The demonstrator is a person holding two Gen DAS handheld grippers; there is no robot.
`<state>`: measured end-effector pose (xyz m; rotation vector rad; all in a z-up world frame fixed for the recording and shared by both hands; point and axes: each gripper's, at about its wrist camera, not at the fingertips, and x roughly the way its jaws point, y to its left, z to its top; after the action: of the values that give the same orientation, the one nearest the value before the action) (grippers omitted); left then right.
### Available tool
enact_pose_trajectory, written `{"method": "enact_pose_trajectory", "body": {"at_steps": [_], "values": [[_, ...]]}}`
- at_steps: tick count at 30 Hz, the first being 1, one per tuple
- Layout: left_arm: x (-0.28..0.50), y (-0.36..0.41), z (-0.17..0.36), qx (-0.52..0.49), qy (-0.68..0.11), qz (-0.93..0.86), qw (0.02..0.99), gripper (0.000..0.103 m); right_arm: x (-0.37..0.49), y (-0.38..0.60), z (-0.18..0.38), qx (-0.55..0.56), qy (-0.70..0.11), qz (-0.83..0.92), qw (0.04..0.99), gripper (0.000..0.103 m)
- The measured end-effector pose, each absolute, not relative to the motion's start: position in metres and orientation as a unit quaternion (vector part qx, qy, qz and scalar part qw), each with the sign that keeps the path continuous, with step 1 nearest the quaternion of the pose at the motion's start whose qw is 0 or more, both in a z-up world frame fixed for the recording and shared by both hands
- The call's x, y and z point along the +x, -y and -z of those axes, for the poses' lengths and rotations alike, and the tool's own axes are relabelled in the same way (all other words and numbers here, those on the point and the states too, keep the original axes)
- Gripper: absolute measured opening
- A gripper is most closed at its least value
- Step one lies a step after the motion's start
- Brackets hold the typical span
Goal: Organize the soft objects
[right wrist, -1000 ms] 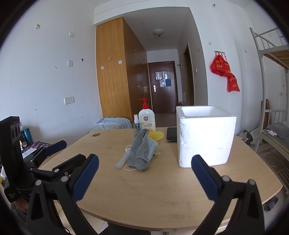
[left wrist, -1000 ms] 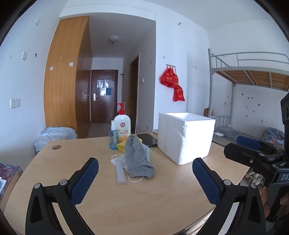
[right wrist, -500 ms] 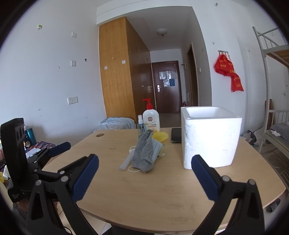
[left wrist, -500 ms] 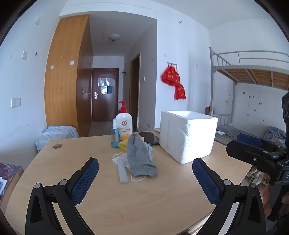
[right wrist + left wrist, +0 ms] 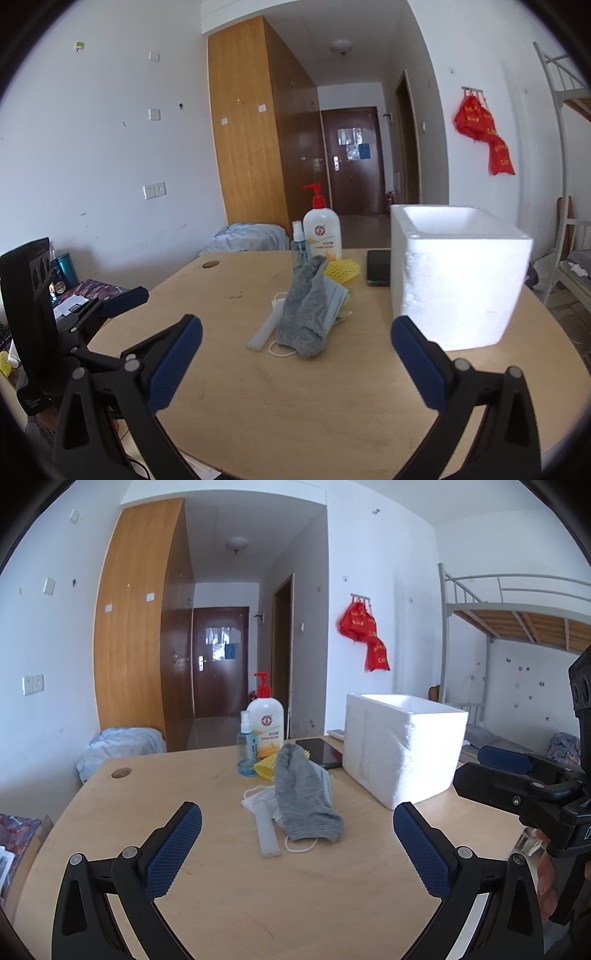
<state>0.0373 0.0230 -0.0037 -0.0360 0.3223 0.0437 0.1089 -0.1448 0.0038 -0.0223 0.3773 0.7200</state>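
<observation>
Hovering above table (image 5: 207, 893), left gripper (image 5: 297, 843) and right gripper (image 5: 296, 360) jaws spread wide, empty, grey sock (image 5: 303, 794) draped over face masks (image 5: 258, 797), foam box (image 5: 402, 749) just beside.

Sock: you see a gray sock (image 5: 304, 794) lying flat on top of the pile.
Masks: white and blue face masks (image 5: 258, 798) lie under it.
Box: white foam box (image 5: 402, 749), open, just beside.

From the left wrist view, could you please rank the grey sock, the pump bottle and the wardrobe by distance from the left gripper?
1. Grey sock: mid-table, just ahead of the left gripper.
2. Pump bottle: at the table's far edge, behind the sock.
3. Wardrobe: against the far left wall, beyond the table.
</observation>
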Motion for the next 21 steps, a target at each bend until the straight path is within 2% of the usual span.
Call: {"method": "enact_pose_trajectory", "body": {"at_steps": [6, 21], "values": [[0.055, -0.039, 0.006, -0.024, -0.180, -0.036, 0.983, 0.103, 0.133, 0.122, -0.001, -0.029, -0.214, -0.355, 0.909, 0.103], [0.079, -0.046, 0.014, -0.024, -0.197, -0.036, 0.979, 0.103, 0.153, 0.117, 0.002, -0.027, -0.231, -0.363, 0.903, 0.103]]}}
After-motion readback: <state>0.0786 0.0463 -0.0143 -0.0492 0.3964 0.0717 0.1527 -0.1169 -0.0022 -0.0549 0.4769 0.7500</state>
